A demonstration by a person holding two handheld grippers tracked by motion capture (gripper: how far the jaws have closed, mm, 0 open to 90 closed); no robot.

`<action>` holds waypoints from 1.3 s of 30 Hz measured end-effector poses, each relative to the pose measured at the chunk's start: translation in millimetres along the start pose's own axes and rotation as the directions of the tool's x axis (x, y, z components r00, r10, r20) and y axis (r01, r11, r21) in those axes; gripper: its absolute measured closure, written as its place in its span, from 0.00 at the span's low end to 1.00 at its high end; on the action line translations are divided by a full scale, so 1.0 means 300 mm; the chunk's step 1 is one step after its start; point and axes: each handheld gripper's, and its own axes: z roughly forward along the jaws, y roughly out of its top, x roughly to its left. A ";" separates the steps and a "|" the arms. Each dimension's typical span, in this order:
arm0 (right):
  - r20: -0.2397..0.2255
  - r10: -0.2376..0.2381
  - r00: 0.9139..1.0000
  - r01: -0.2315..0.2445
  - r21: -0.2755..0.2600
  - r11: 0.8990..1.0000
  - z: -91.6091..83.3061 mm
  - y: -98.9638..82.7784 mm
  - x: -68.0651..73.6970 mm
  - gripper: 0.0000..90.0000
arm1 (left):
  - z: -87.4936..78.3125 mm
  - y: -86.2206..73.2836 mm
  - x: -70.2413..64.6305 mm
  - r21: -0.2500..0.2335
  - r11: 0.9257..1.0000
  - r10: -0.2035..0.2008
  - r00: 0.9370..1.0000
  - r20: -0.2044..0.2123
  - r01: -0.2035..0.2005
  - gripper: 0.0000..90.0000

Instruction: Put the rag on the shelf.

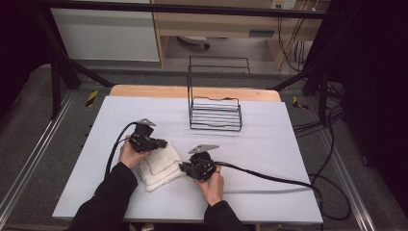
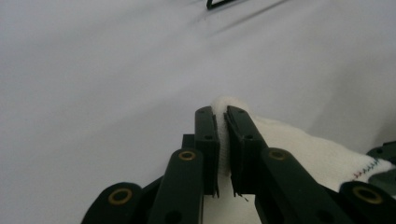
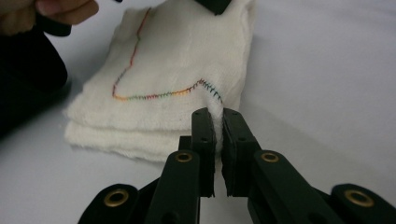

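The white surface point(image 1: 269, 159) carries a black wire rack point(image 1: 215, 113) at its far middle, and nearer me than the rack lies the folded white towel point(image 1: 161, 168). My left tool point(image 1: 156, 143) pinches its far corner; my right tool point(image 1: 185, 167) pinches the near-right edge. The towel lies between them, so any lift must be shared.

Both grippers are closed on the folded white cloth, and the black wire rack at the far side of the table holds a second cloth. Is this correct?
Not quite. The black wire rack holds nothing; the high view shows bare wires. The rest stands: the left gripper and the right gripper are each shut on the folded white cloth, as both gripper views show.
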 end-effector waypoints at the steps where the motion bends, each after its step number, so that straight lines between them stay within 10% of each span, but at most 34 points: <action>1: -0.001 -0.003 1.000 0.003 0.001 1.000 -0.010 0.018 -0.009 0.94 | -0.012 0.001 -0.003 -0.015 1.000 -0.011 1.000 -0.002 0.011 0.92; 9: 0.061 -0.088 0.994 0.086 0.034 0.996 0.006 0.102 -0.114 0.93 | -0.046 -0.025 -0.025 -0.110 0.991 -0.084 0.994 -0.075 0.076 0.92; 22: 0.145 0.088 0.985 -0.076 -0.088 0.993 0.048 0.096 -0.140 0.62 | -0.010 -0.049 -0.001 -0.125 0.989 -0.092 0.989 -0.118 0.077 0.92; 39: 0.155 0.167 0.974 -0.163 -0.034 0.986 0.087 0.043 -0.101 0.91 | -0.009 -0.053 -0.004 -0.118 0.989 -0.097 0.991 -0.097 0.085 0.91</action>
